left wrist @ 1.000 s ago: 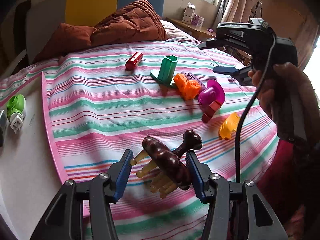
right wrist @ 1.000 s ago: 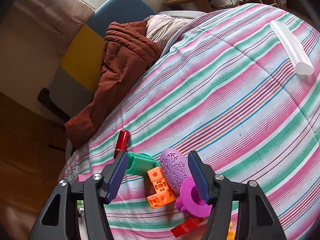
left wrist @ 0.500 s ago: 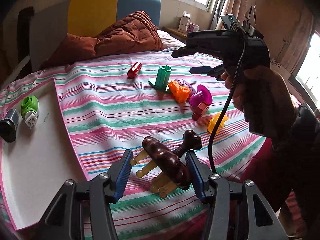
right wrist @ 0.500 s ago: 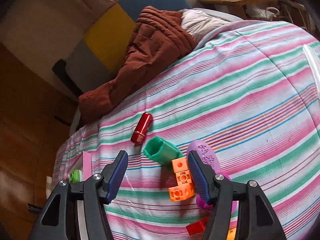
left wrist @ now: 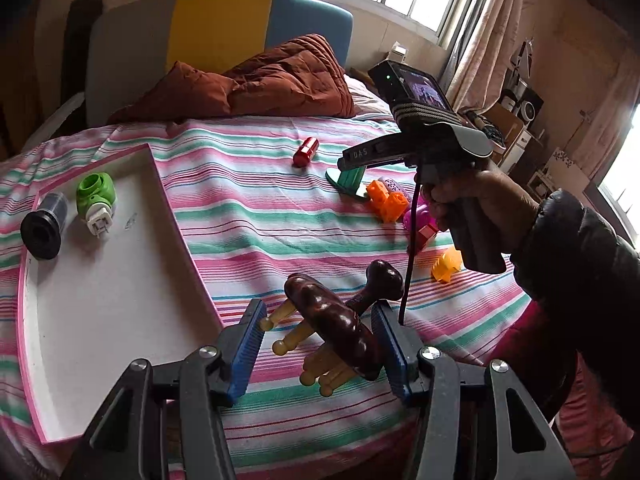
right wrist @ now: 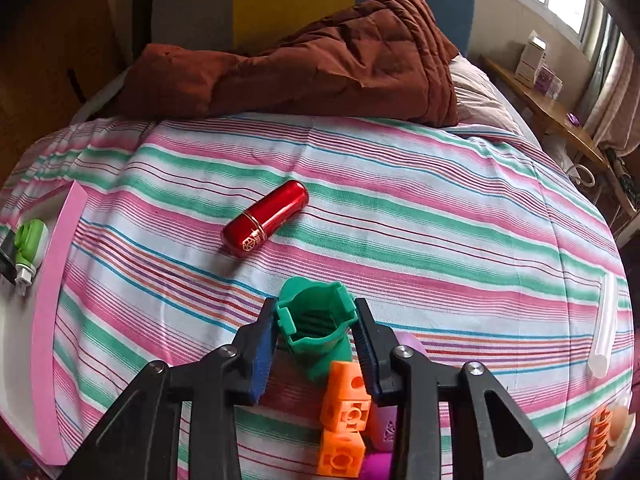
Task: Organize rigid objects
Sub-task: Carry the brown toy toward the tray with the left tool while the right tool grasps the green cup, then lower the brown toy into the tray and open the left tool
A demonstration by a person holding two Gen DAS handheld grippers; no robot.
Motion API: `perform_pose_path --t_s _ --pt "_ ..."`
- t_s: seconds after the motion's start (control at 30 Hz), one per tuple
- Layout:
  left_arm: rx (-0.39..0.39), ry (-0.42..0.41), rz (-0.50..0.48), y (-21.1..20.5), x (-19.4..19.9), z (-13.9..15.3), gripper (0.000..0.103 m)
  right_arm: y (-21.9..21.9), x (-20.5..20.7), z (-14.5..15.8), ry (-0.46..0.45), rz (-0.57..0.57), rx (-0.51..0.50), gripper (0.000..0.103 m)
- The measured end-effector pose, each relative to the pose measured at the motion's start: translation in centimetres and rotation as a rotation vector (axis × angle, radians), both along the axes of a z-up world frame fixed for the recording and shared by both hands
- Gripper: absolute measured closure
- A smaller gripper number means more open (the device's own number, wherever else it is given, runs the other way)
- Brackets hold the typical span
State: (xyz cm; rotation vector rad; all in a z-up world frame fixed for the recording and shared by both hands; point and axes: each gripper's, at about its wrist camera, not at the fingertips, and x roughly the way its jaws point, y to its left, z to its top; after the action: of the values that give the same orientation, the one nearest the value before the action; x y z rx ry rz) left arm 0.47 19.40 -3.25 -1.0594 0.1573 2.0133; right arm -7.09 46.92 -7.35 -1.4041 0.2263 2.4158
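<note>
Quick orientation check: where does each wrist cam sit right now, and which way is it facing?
Left wrist: rides the left claw, facing across the striped bed at the held brown massager, pink tray and the right hand.
Right wrist: rides the right claw, facing the headboard, closed around the green holder.
Shared: red lipstick tube, orange blocks, tray.

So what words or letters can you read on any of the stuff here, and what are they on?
"DAS": pale letters on the side of the right gripper, seen from the left wrist camera.
Gold emblem on the red lipstick tube: a badge, no readable words.
Raised marks on the purple oval piece: too blurred to read.
Small mark on the white tray: too small to read.
</note>
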Motion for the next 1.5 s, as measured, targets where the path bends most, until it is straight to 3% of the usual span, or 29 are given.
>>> perform_pose_path --t_s 0.2,0.33,0.53,0.73,1.33,1.5 --pt "0.006 -0.003 0.039 -1.2 -0.7 0.2 0.048 -3.1 -0.6 1.8 0.082 0.102 -0.09 0.067" --pt "0.01 0.0 0.054 -1.8 -0.7 0.3 0.048 -6.0 0.2 1.9 0.072 0.18 -0.18 0.067" --pt "0.009 0.0 0.086 -3.3 -0.7 0.4 0.048 -11.4 2.2 0.1 0.027 0.257 -0.051 0.067" --pt "-0.005 0.001 0.142 -5.1 -0.9 0.7 0.048 -13.2 3.3 0.0 0.078 0.301 0.065 0.067" --pt "-0.031 0.003 0.263 -8.3 -2.2 0.9 0.048 -13.3 3.0 -0.9 0.06 0.304 0.049 0.068" --pt "-0.023 -0.028 0.35 -10.7 -3.7 0.4 0.048 -13.0 3.0 -0.9 0.061 0.299 0.032 0.068"
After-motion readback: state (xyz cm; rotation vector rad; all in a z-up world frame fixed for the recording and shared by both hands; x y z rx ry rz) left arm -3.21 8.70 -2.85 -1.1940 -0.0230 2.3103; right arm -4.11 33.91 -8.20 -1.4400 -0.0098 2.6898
